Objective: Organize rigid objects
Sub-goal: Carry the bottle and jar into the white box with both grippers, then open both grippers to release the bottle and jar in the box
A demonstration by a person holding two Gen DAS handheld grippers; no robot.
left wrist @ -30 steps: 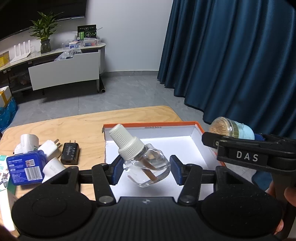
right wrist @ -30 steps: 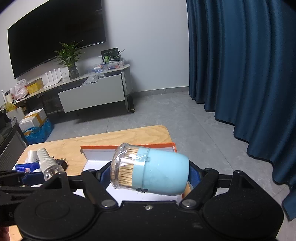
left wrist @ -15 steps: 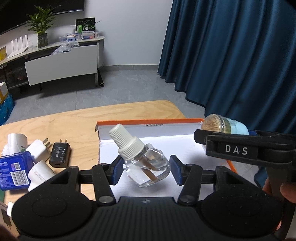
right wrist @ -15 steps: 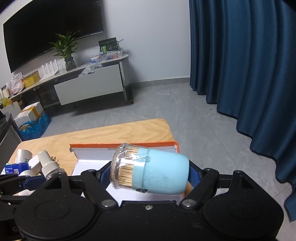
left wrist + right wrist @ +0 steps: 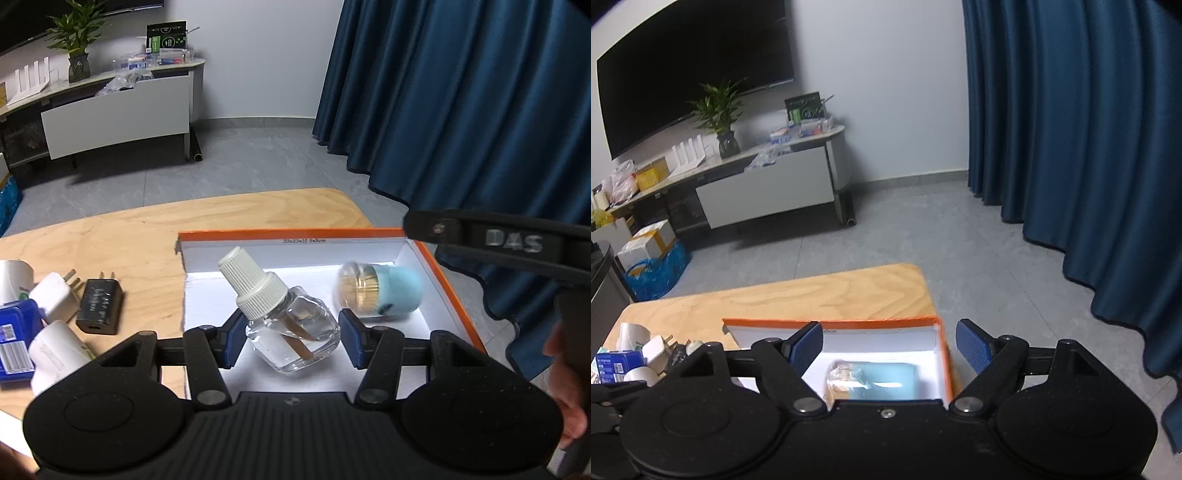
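The wooden surface (image 5: 229,218) carries an open box (image 5: 447,284) with orange edges and a white floor, sitting toward the surface's right end. Left of the box, around 9 o'clock in the left wrist view, lie a black charger (image 5: 99,306), white plugs (image 5: 55,291) and a blue packet (image 5: 14,332).

Inside the box, the toothpick jar (image 5: 380,291) lies on its side near the right wall, its long axis running roughly 9 to 3 o'clock, clear lid end at 9, blue base at 3. It looks blurred, so it may not be at rest. In the right wrist view it sits low between the pads, below the right claw (image 5: 890,347), which is spread wide and holds nothing.

The left claw (image 5: 290,334) is clamped on the bottle (image 5: 291,328), a clear refill with a white ribbed cap. The bottle is tilted, cap pointing to about 11 o'clock, its body hanging over the box floor at the near middle. I cannot tell whether its base touches the floor.

The relation that matters: the bottle is already above the box, with bare white floor under it and to its left, and the jar just at 2 o'clock from it. Judging from this, the left claw is the one placed to act, by lowering and letting go, keeping clear of the jar.
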